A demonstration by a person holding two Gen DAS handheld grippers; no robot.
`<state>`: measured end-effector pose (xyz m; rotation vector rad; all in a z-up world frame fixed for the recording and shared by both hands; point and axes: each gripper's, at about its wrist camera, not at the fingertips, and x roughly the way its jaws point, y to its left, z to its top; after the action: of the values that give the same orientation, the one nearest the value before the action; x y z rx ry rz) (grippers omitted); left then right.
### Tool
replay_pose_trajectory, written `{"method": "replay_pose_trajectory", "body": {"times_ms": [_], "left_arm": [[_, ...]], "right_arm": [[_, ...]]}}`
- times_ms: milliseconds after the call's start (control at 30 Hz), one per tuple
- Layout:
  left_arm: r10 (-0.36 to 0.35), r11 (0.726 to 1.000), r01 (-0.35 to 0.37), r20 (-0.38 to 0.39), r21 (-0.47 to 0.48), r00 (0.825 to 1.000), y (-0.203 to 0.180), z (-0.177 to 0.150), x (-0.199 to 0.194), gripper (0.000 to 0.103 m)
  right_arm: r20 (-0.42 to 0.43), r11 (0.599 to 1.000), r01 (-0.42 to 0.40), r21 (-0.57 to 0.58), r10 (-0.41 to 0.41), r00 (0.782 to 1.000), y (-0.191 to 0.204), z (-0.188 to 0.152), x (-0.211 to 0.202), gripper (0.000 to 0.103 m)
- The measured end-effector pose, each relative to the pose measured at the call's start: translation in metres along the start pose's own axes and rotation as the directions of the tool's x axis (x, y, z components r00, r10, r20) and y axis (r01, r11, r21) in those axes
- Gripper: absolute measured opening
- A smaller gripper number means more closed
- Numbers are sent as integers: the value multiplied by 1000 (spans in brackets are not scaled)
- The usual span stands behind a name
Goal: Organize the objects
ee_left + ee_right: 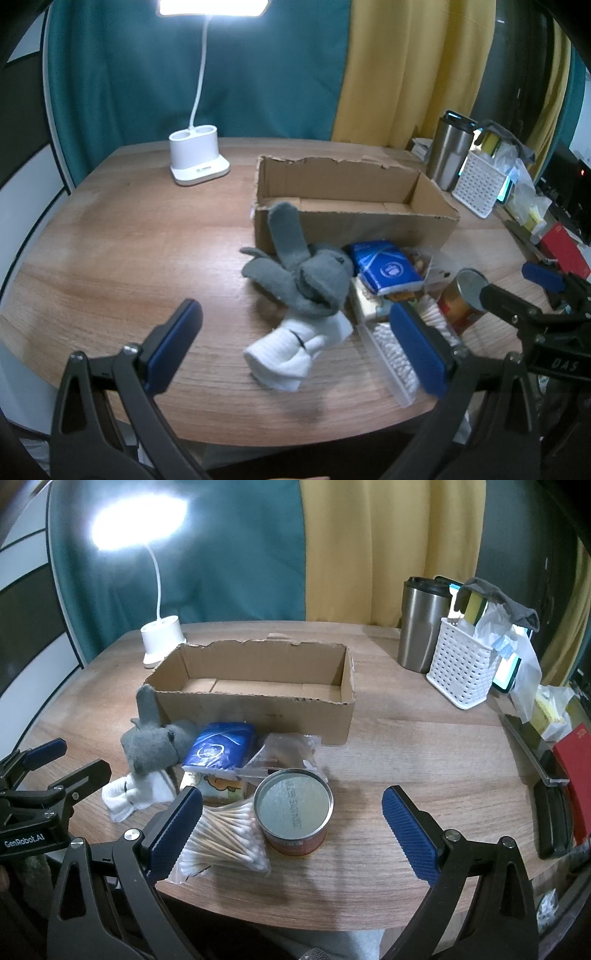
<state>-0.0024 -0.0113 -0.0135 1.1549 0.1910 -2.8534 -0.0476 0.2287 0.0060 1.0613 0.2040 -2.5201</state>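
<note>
Matt cardboard box (255, 690), wood-grain table (406, 760), shiny metal-lidded can (293, 808)

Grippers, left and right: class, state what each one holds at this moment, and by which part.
Nothing is held. The left gripper and the right gripper both stand wide open above the table, their fingers touching no item.

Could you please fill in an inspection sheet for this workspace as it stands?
Surface: wooden table, lit by a desk lamp.
Job's things: empty cardboard box; in front of it grey socks, white socks, blue tissue pack, can, cotton swabs, snack packets.
Clutter: steel tumbler, white basket.
Grippers: left claw and right claw open, holding nothing.
Cables: nothing seen.
Surroundings: teal and yellow curtains.
</note>
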Motion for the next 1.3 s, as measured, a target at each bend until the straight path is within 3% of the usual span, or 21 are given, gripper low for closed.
{"method": "replay_pose_trajectory", "body": {"times_ms": [1300], "left_arm": [[4,1000,-4,-3,-8,1000,0,-2,-1,102]], "right_arm": [[-4,1000,2,1,-2,1000,0,-1,2,99]]}}
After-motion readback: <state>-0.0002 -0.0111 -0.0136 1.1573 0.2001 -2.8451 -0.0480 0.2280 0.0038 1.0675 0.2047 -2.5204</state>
